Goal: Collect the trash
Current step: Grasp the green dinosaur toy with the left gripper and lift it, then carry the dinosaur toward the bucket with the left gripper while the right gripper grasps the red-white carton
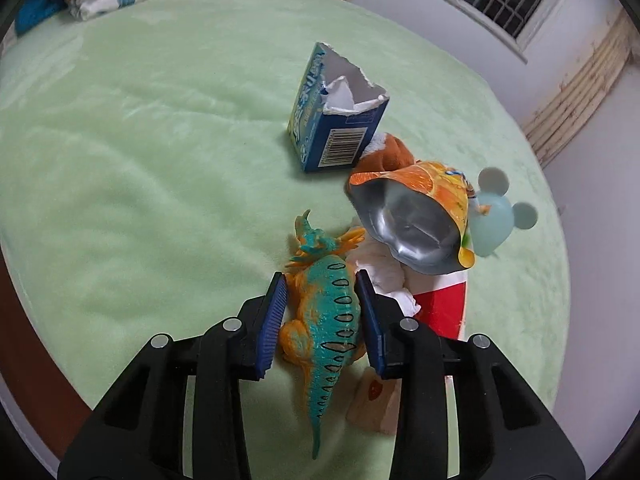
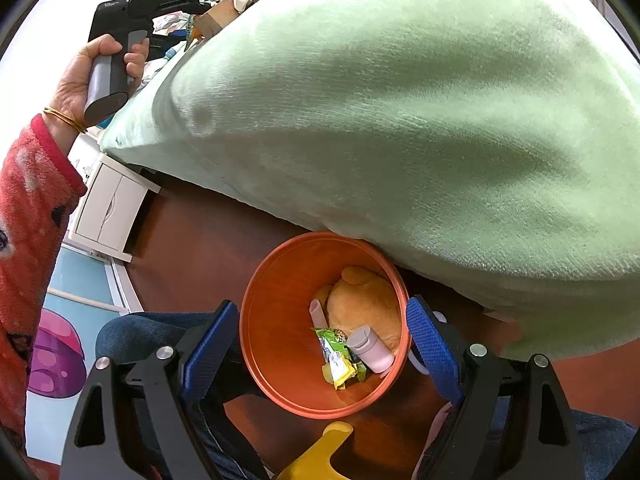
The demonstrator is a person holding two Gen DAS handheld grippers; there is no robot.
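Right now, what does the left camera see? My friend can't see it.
The left gripper is closed around a teal and orange toy dinosaur on a green blanket. Beyond it lie a torn blue box and an opened orange pouch.

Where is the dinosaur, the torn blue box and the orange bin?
dinosaur (image 1: 326, 304), left wrist view, on its teal back.
torn blue box (image 1: 344, 140), left wrist view, on its barcode side.
orange bin (image 2: 280, 312), right wrist view, on its inner wall.
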